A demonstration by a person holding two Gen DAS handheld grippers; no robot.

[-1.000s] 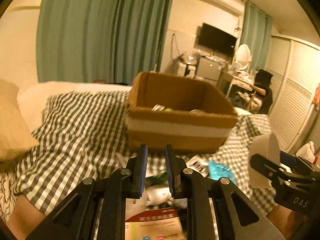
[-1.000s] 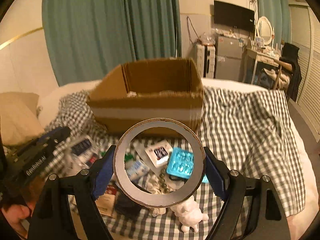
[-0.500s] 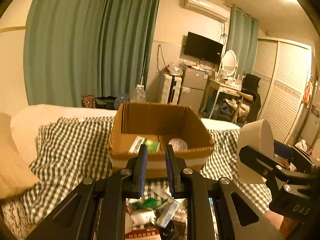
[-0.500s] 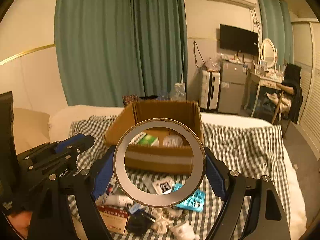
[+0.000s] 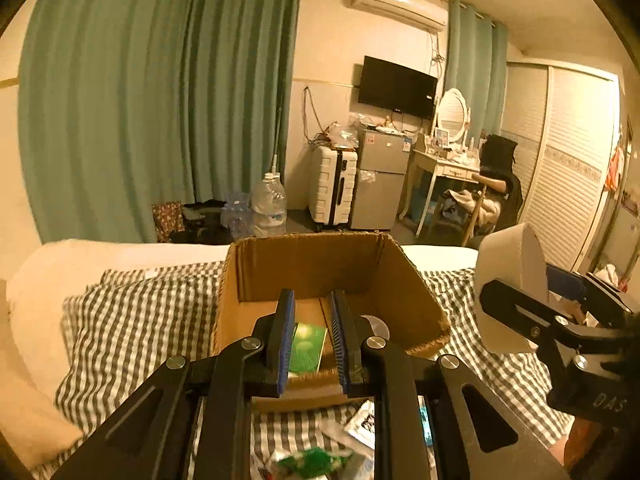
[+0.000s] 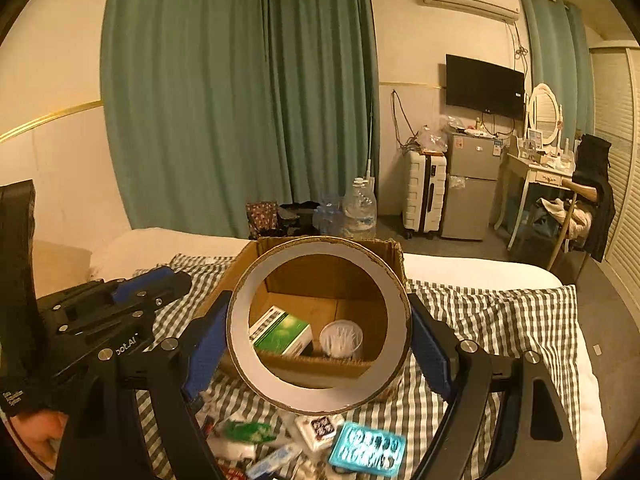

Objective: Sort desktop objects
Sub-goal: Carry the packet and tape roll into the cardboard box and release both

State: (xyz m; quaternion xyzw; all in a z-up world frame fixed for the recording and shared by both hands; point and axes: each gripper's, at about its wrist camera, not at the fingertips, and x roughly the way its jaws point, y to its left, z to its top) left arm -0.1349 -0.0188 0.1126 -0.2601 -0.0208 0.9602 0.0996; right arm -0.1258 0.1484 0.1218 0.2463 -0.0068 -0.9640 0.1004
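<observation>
My right gripper (image 6: 319, 352) is shut on a wide roll of tape (image 6: 320, 400), a pad on each side of the ring. It hangs above the near edge of an open cardboard box (image 6: 394, 254). Through the ring I see a green carton (image 6: 284, 334) and a clear tub of cotton swabs (image 6: 341, 338) inside the box. In the left wrist view my left gripper (image 5: 312, 336) is shut with nothing between its pads, over the box (image 5: 404, 276) front. The tape roll (image 5: 508, 280) appears at the right there.
Loose items lie on the checked cloth (image 6: 500, 320) in front of the box: a teal blister pack (image 6: 366, 450), a white packet (image 6: 320, 428), a green packet (image 6: 248, 428). A pillow (image 5: 32, 400) lies left. A water bottle (image 5: 268, 204) and suitcase (image 5: 332, 188) stand beyond the bed.
Both grippers have risen and come closer to the box, so its inside now shows. The tape roll stays held in the right gripper. The left stays shut.
</observation>
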